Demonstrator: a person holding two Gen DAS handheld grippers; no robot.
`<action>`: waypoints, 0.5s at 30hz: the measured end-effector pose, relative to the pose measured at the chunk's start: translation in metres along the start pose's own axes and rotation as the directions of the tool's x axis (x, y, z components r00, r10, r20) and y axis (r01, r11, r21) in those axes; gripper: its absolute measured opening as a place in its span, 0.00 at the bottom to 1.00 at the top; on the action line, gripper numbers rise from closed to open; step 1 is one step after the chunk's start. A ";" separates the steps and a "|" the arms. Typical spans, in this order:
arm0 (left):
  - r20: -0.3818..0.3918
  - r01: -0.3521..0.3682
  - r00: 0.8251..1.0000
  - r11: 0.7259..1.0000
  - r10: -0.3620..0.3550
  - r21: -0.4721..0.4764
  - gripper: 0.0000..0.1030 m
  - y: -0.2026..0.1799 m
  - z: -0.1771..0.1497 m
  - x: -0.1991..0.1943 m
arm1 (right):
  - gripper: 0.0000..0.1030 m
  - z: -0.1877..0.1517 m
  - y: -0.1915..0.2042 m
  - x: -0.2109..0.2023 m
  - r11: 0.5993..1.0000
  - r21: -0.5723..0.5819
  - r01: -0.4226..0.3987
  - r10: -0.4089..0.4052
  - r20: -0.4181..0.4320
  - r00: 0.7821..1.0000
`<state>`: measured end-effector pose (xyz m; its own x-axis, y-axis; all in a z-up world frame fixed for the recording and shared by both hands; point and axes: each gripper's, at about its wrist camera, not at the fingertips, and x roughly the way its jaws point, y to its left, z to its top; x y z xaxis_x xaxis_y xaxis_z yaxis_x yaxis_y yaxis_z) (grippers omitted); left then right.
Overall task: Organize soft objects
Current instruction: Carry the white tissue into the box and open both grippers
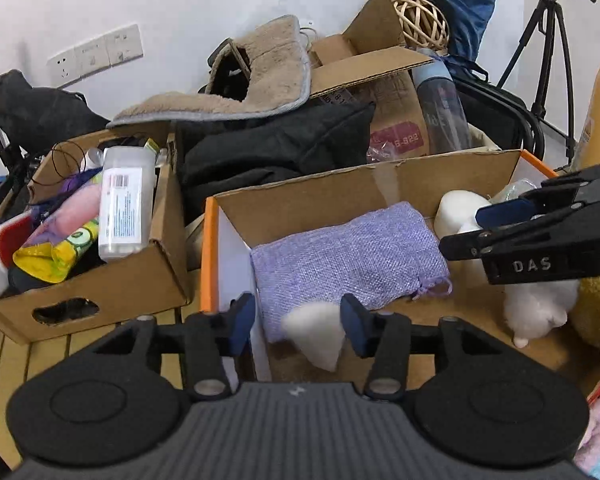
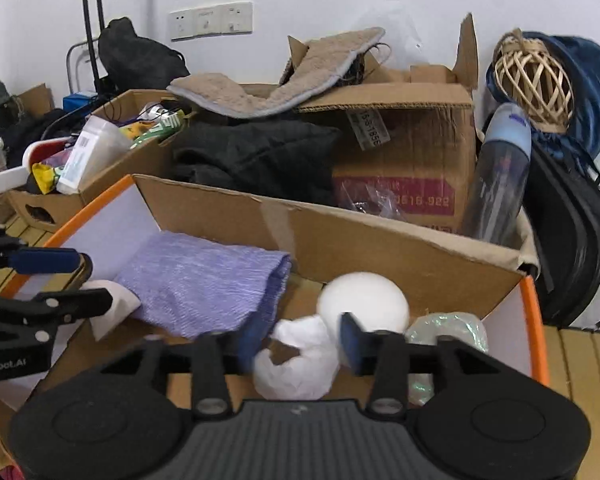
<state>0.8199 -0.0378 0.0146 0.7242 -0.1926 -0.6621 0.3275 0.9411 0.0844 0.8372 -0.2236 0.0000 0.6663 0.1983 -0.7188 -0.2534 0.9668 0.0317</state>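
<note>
A cardboard box with an orange rim (image 1: 208, 248) (image 2: 380, 240) holds a folded purple woven pouch (image 1: 348, 256) (image 2: 204, 280), a white ball (image 1: 460, 204) (image 2: 364, 304) and a white fluffy plush (image 1: 536, 304) (image 2: 300, 360). My left gripper (image 1: 298, 324) hangs open over the box's left end. A small white soft piece (image 1: 316, 332) lies blurred between its fingers, with a gap on the left side. My right gripper (image 2: 300, 338) (image 1: 464, 232) is open above the white plush, which lies loose below the pads. The left gripper (image 2: 92, 280) shows at the left edge of the right wrist view.
A smaller cardboard box (image 1: 100, 292) of packets and a plastic case stands to the left. Behind are a black garment (image 1: 268, 148), a beige fleece mat (image 1: 260, 72), a big carton (image 2: 412, 152), a water bottle (image 2: 500, 176), a rattan ball (image 2: 532, 80) and a tripod (image 1: 552, 60).
</note>
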 end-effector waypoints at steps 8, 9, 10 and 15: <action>-0.008 0.014 1.000 0.998 -0.014 -0.068 0.22 0.002 -0.013 -0.009 | 0.46 -0.008 -0.008 -0.007 0.999 0.033 -0.024 0.024 0.007 1.000; -0.011 0.015 1.000 0.998 -0.015 -0.068 0.22 0.002 -0.014 -0.011 | 0.46 -0.008 -0.007 -0.010 1.000 0.024 -0.017 0.016 0.027 1.000; -0.018 0.014 1.000 0.998 -0.015 -0.060 0.22 0.001 -0.015 -0.012 | 0.47 -0.008 -0.005 -0.015 1.000 0.017 -0.012 0.011 0.048 0.999; 0.000 0.012 1.000 0.996 -0.012 -0.092 0.29 -0.001 -0.018 -0.031 | 0.50 -0.002 0.004 -0.059 0.999 -0.029 0.033 -0.029 0.123 0.992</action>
<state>0.7859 -0.0278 0.0218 0.7203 -0.2036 -0.6631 0.2788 0.9603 0.0080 0.7956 -0.2320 0.0407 0.7543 0.1887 -0.6288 -0.2520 0.9677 -0.0120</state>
